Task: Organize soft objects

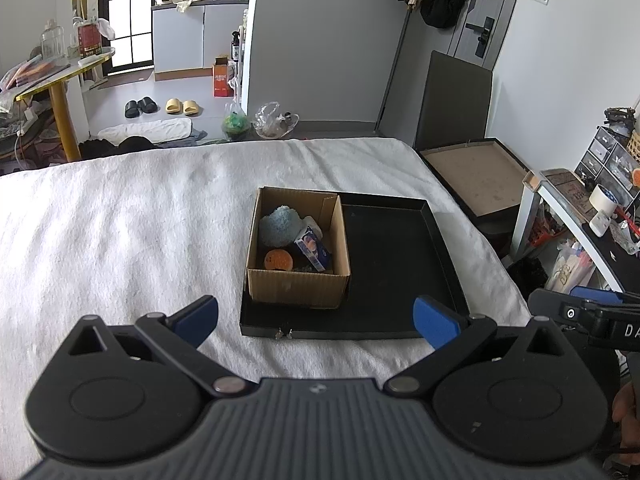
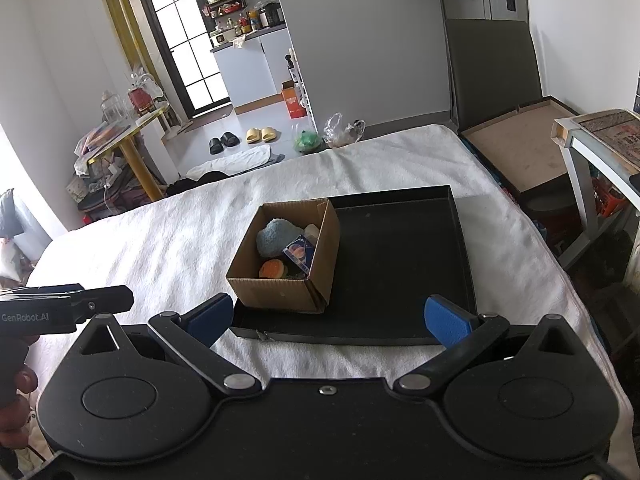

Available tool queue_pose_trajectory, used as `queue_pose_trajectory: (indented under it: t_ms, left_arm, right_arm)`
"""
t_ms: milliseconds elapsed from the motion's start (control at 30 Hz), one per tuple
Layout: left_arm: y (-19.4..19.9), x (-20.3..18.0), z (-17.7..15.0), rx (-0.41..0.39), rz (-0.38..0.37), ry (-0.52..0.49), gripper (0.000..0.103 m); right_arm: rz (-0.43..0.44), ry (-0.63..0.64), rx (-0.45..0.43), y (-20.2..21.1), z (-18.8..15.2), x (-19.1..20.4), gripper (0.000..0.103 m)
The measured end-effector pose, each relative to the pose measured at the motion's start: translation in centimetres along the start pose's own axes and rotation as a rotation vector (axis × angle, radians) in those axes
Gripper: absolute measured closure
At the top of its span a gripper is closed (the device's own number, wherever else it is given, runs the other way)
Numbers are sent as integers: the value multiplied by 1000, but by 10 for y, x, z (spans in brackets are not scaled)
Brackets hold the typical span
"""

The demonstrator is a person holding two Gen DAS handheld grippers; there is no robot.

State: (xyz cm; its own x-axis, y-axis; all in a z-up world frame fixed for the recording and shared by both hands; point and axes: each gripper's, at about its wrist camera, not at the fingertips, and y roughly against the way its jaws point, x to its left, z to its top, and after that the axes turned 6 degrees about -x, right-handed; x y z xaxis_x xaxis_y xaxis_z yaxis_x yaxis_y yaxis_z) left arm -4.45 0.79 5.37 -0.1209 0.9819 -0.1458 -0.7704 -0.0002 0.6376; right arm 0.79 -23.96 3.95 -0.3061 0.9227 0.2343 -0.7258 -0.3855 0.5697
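Cardboard is the material of the small open box [image 1: 298, 248] that holds the soft objects, and it lies straight ahead of the left hand-held gripper [image 1: 316, 322], a little beyond its fingertips. The box stands in the near left corner of a black tray [image 1: 400, 256], which rests on a bed covered with a white towel [image 1: 120, 220].

Inside the box there is a fluffy blue plush piece [image 1: 278, 224] at the far left, an orange round soft thing [image 1: 277, 259] at the near left, and a small blue printed packet [image 1: 312, 252] leaning on the right side, with something pale behind it. The long axis of the packet runs from far-left to near-right as the left camera sees it. The print on the packet is too small to read.

Both hand-held grippers hover over the near edge of the bed, empty, with their blue pads wide apart. For the right hand-held gripper [image 2: 328, 320] the box is ahead and a little to the left, while the bare part of the tray is ahead and to the right. In my judgement the left one is nearer to the box and better aligned for reaching down into it; the right one is better placed for the free tray floor.

The body of the left tool, seen from the right camera, carries the writing "GenRobot.AI". On the right tool, seen from the left camera, only the letters "DA" are visible at the picture edge.
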Motion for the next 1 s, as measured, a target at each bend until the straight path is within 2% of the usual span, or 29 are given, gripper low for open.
queue_pose_trajectory:
  t_ms: [1000]
  left_arm:
    - [-11, -1, 1, 13, -2, -6, 0]
  right_arm:
    - [-7, -10, 18, -3, -7, 0, 0]
